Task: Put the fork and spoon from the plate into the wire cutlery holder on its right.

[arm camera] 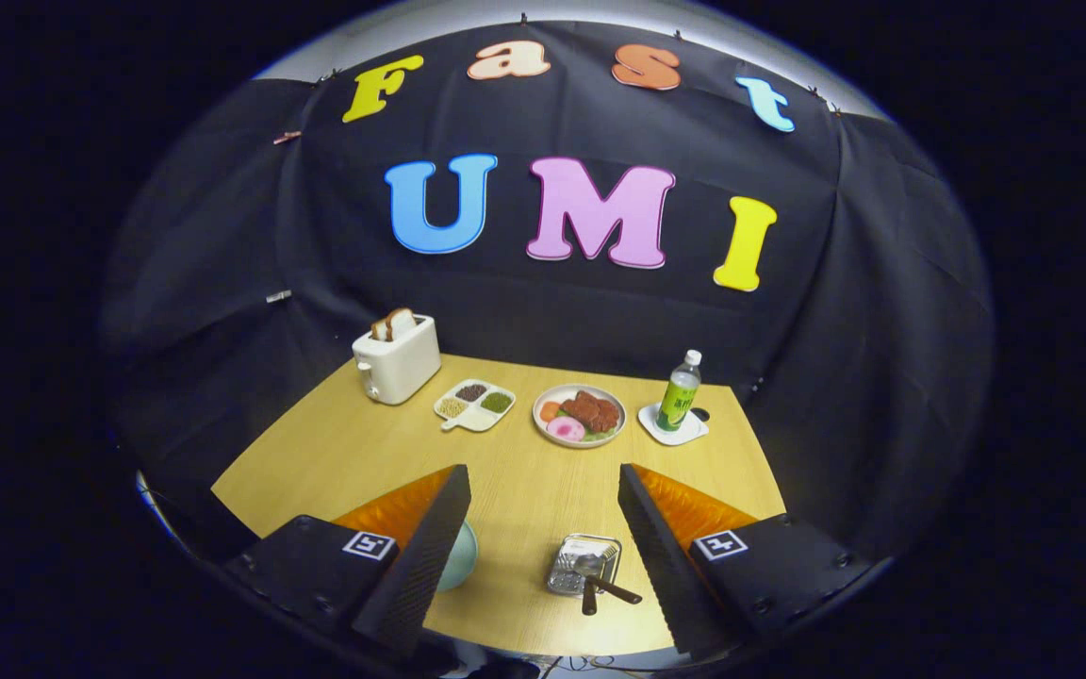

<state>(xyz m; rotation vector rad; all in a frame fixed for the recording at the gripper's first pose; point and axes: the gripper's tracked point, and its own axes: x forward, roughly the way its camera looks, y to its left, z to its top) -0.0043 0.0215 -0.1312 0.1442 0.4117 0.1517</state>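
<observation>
Tongs [543,528]: fingers spread wide apart, nothing between them, held above the near part of the wooden surface [505,471].

Wire cutlery holder [584,564]: landmark item, standing on the surface between the two fingers, closer to the right one. Fork and spoon [600,582] both sit inside it, dark handles sticking out toward the near edge; which handle belongs to which cannot be told.

Plate [461,556]: pale green, left of the holder, mostly hidden behind the left finger.

Beyond the holder, along the far side of the surface:
- plate of food [580,414], straight beyond it;
- divided dish [475,404] with three fillings, beyond and left;
- white toaster [397,361] with bread in its slots, farther left;
- green bottle [680,392] standing on a white coaster [672,429], beyond and right.
</observation>
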